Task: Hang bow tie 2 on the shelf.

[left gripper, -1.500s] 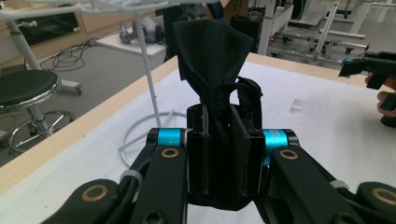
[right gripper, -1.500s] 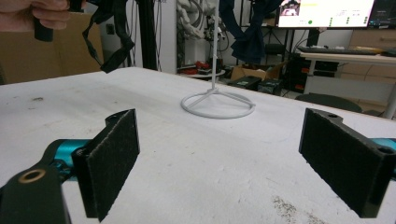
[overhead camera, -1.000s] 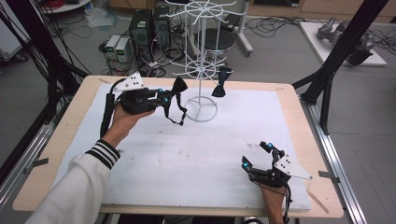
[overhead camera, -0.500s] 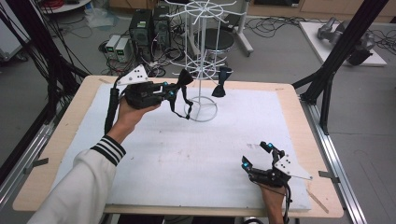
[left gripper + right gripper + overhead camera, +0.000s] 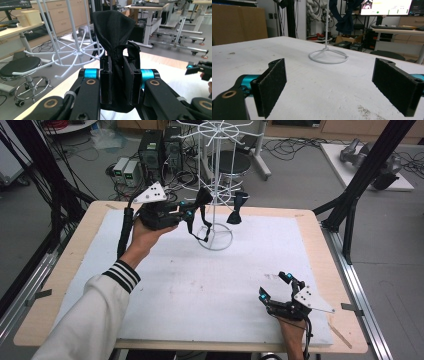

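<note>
Between the left gripper [image 5: 117, 82] jaws, clamped, hangs a black fabric bow tie [image 5: 112, 37], likely awaiting hooking onto the white wire rack [image 5: 215, 180]; right gripper [image 5: 280, 290] jaws gape empty.

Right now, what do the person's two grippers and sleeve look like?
Both the left gripper and the right gripper are black with cyan joints, flat dark fuzzy pads and brass-coloured pivot rings. Each carries a grey three-cornered plate and trails a black cable. The left sleeve is white with a dark-striped cuff.
</note>
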Demonstrator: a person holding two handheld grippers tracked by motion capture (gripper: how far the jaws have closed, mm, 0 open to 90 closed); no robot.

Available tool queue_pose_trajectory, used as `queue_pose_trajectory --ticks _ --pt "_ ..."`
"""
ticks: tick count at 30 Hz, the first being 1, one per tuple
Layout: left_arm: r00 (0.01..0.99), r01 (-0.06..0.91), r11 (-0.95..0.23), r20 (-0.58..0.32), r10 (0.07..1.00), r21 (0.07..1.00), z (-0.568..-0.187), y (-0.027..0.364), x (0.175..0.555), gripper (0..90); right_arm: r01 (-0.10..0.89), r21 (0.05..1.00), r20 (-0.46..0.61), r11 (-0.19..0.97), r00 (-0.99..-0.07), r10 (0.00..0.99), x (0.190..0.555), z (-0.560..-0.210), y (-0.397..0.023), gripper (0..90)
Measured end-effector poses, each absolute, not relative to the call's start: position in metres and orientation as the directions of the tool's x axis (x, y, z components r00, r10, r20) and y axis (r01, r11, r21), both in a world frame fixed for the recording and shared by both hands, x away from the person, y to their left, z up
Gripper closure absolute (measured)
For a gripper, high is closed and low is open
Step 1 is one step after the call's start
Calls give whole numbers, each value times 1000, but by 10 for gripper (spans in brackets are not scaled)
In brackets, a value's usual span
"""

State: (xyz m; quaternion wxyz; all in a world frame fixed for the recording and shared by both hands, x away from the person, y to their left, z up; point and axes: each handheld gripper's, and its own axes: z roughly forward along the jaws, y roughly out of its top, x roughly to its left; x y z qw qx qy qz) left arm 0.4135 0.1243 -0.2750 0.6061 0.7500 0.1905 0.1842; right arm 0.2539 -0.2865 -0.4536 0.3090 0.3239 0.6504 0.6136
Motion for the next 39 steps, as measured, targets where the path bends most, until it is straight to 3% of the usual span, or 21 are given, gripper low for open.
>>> queue_pose_trajectory --ticks 39 --pt "836 125 -242 29 548 962 -285 100 430 773 32 999 -8 35 -600 800 254 -454 -287 116"
